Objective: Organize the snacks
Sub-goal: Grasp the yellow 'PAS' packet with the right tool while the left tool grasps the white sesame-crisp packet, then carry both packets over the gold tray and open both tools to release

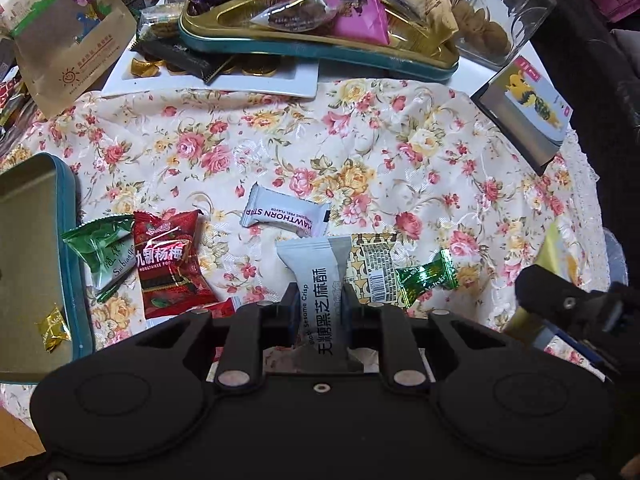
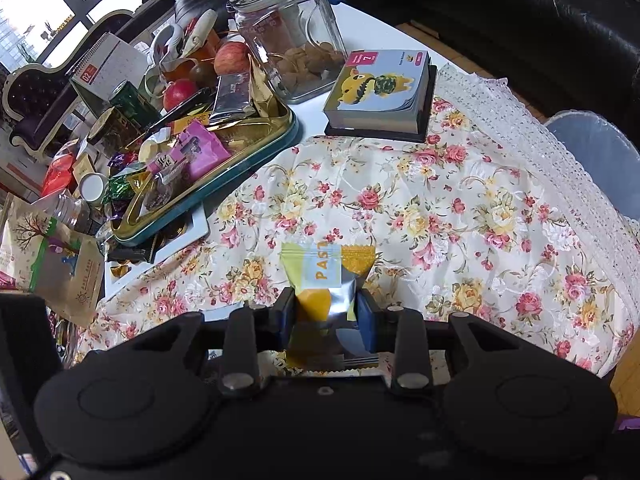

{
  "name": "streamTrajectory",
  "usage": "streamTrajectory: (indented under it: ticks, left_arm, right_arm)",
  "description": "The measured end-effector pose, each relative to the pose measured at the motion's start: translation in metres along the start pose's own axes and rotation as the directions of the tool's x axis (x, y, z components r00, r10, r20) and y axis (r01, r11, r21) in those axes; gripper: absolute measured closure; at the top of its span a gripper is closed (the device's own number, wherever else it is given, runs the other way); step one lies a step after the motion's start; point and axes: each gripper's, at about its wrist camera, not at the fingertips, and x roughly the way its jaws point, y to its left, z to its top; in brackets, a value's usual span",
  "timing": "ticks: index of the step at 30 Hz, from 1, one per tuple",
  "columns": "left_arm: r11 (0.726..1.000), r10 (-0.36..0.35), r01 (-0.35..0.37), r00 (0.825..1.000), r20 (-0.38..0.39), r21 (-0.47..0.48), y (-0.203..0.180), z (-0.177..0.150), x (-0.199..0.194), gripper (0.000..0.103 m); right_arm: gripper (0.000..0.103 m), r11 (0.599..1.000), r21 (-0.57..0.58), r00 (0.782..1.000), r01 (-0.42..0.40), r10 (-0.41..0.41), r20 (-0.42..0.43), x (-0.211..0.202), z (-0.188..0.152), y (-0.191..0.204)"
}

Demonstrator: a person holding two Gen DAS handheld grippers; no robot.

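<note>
Left gripper [image 1: 320, 300]: fingers clamped on a grey sesame-crisp packet [image 1: 320, 280], which stood upright between them, raised over the floral tablecloth [image 1: 360, 140].

Just beyond its fingertips: a white hawthorn-strip packet [image 1: 286, 214], lying flat on the cloth. To the left of the fingers: a red plum-candy packet [image 1: 170, 264], with a green-and-white candy [image 1: 102, 254] touching its far-left side. To the right of the fingers: a patterned gold packet [image 1: 374, 268] and, just beside it, a small green candy [image 1: 428, 276].

Far left of the gripper: an open tin lid [image 1: 24, 240] with a teal rim, holding one gold-wrapped sweet [image 1: 52, 328]. Well ahead: a teal-and-gold tin tray [image 1: 320, 46] heaped with mixed snacks, resting on a white chocolate box [image 1: 216, 80]. Ahead and to the right: a glass jar [image 1: 496, 12] of cookies and a block calendar [image 1: 528, 112].

Right gripper [image 2: 326, 310]: fingers closed on a yellow pastry packet [image 2: 326, 272], held upright above the cloth. Ahead and left of it sat the same tray, and ahead stood the jar and the calendar.
</note>
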Motion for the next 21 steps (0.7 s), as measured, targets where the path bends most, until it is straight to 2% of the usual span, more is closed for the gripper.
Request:
streamTrajectory:
  ticks: [3,11,21]
  left_arm:
    - [1.0,-0.013,0.013,1.0,0.025,-0.011,0.007,0.003,-0.014,0.076]
    - [0.998,0.018,-0.013,0.996,0.082,-0.064,0.038,0.014,-0.049,0.076]
    - [0.979,0.12,-0.089,0.979,0.165,-0.184,0.119,0.016,-0.095,0.076]
  right_arm:
    - [0.069,1.0,0.009,1.0,-0.011,0.011,-0.008,0.0,0.001,0.0]
    - [0.069,1.0,-0.005,1.0,-0.009,0.009,-0.017,0.003,-0.002,0.012]
    - [0.069,0.997,-0.074,0.999,-0.035,0.033,-0.036,0.008,-0.019,0.059]
